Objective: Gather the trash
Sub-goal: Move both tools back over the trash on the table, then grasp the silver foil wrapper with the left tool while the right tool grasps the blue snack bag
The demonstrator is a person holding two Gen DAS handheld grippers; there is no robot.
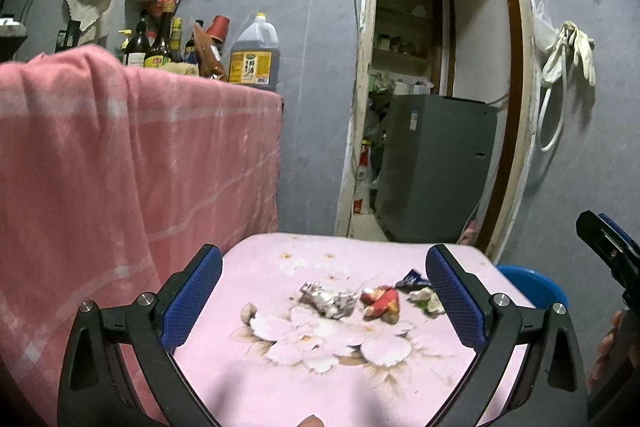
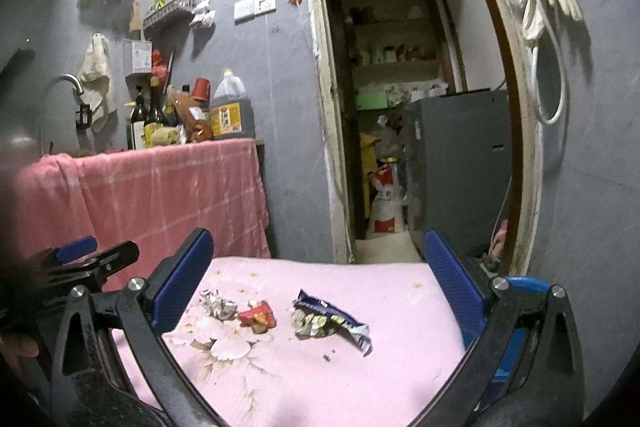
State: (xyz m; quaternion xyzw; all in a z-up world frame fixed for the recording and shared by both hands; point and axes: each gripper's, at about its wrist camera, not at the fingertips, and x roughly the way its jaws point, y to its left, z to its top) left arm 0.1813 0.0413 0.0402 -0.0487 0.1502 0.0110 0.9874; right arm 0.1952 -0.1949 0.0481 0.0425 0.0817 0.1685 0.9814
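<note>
Tablecloth (image 2: 360, 367): pink, floral print. Towel (image 1: 120, 155): pink, white stripes. Wrappers: silver (image 1: 328, 301), red (image 1: 380, 303), blue (image 2: 332, 311). Wall (image 2: 260, 67): grey.

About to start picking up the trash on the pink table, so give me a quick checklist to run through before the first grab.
1. Left gripper open and empty: ok.
2. Right gripper open and empty: ok.
3. Trash in plain sight on the table: silver wrapper, red wrapper, blue wrapper: ok.
4. Pieces apart enough to take one at a time: silver and red lie very close, cannot tell.
5. Blue bin at the table's right edge: ok, but its opening is hidden, cannot tell.
</note>
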